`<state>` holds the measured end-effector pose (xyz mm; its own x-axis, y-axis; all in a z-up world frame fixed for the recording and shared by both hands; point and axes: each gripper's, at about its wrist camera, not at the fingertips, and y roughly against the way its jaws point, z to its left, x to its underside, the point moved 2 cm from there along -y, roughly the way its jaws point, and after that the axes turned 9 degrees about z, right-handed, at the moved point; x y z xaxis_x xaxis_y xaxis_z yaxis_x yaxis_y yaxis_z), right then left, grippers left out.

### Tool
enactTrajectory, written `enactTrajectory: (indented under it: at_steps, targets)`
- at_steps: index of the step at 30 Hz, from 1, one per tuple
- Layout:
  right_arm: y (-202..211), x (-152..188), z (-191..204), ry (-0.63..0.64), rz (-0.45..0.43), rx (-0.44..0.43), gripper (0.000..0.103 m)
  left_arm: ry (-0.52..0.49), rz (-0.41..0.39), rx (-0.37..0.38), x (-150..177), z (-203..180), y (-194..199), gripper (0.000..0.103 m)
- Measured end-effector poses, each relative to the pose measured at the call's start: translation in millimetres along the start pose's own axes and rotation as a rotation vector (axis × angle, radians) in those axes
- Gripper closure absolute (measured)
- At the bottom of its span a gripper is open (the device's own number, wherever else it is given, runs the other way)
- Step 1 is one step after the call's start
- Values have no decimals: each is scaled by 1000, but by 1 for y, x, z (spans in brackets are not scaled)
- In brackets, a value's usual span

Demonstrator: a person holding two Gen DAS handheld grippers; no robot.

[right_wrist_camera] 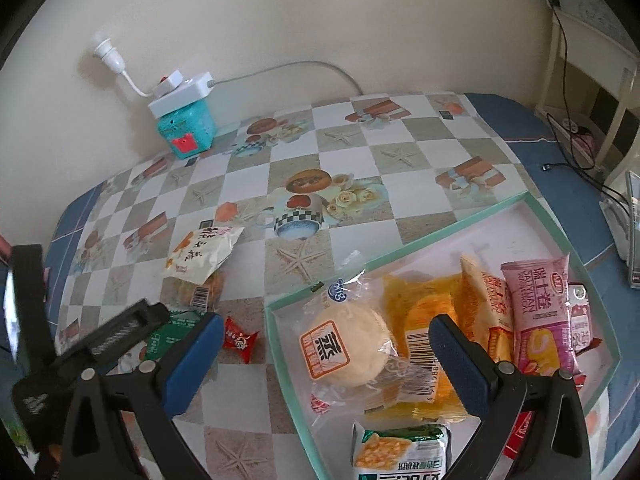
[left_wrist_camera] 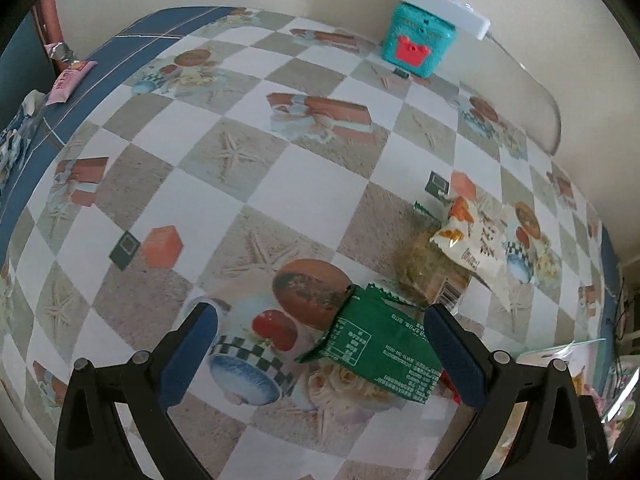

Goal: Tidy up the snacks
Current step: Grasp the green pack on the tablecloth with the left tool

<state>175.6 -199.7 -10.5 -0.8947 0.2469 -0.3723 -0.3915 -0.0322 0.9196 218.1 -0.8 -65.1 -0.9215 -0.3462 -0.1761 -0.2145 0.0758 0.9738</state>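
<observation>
Left claw: we are holding it open around the green foil snack packet.
Risk: we are judging the thin packet could slip out as we close.

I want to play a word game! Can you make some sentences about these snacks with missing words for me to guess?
1. The packet between the left tongs is coloured ____.
2. The round bun in clear wrap lies inside the ____.
3. The white power strip sits on top of a small ____ box.
4. The little red candy lies on the ____, outside the tray.

Missing words: green; tray; teal; table
</observation>
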Motion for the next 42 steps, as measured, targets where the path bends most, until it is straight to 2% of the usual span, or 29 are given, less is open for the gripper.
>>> enactTrajectory:
  at_steps: [8, 14, 17, 21, 23, 31, 37, 42]
  targets:
    - [-1, 0, -1, 4, 2, 8, 0, -52, 33, -26, 2, -11, -2, 0]
    - [1, 1, 0, 4, 0, 2, 0, -55, 68, -20, 6, 1, 1, 0]
    - [2, 1, -1, -4, -1, -2, 0, -33, 38, -46, 4, 8, 6, 0]
    - [5, 1, -7, -13, -7, -5, 0, -19, 16, 43, 2, 1, 7, 0]
    - [5, 0, -10, -18, -9, 0, 0, -19, 13, 58, 1, -6, 3, 0]
    - [6, 0, -14, -18, -14, 11, 0, -17, 5, 6, -1, -20, -16, 0]
    - [2, 0, -10, -8, -4, 7, 0, -54, 48, -42, 1, -19, -14, 0]
    - [2, 1, -9, -6, -3, 3, 0, -63, 82, -54, 11, -1, -6, 0]
